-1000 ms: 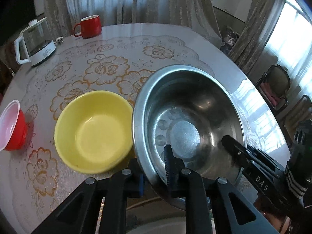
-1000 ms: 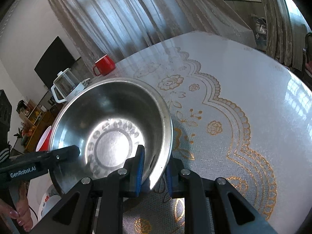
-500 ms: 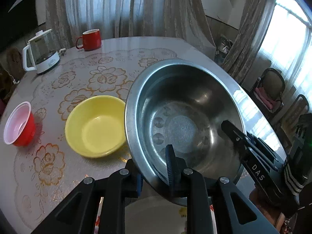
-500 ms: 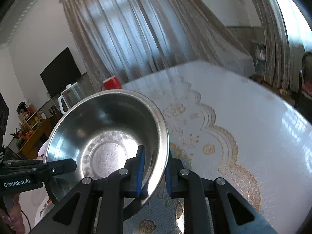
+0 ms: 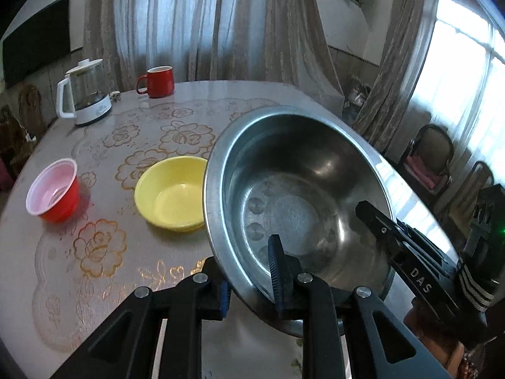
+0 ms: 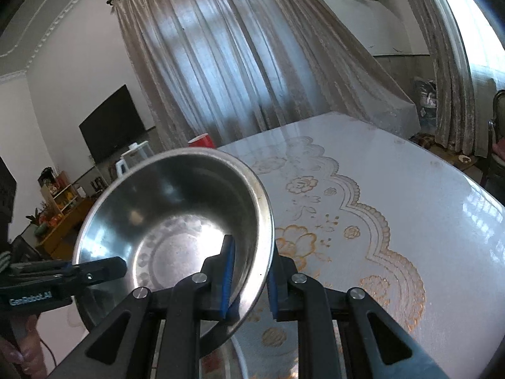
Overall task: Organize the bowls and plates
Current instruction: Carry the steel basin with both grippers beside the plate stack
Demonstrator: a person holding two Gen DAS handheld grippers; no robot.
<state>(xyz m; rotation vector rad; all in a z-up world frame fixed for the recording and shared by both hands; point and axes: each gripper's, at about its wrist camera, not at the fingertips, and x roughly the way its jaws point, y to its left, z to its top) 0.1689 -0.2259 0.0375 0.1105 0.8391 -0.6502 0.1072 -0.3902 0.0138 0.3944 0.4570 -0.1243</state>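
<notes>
Left gripper [image 5: 251,284] is clamped on the near rim of the steel bowl [image 5: 303,189], one blue-padded finger inside the wall and the other outside it. Right gripper [image 6: 249,279] is clamped on the rim of the same bowl [image 6: 176,208] at the opposite side, likewise one finger within and one without; in the left wrist view its black fingers [image 5: 378,221] reach over the bowl's right-hand rim. The steel bowl is held between the two grippers, tilted with its open mouth toward the cameras, and clear of the table [image 5: 132,117], which carries a gold floral cloth pattern. A person's hand [image 6: 19,347] shows at the lower left edge of the right wrist view, below the left gripper's body. Just left of the steel bowl a yellow bowl [image 5: 172,192] stands upright on the table, partly overlapped in view by the steel rim. Further left of the steel bowl is a red bowl [image 5: 53,189] with a white inside, well apart from the yellow one. Beyond the steel bowl, toward the far left edge of the table, stand a glass kettle [image 5: 83,93] with white handle and base and a red mug [image 5: 157,81]. Curtains [image 5: 195,22] hang behind the table
</notes>
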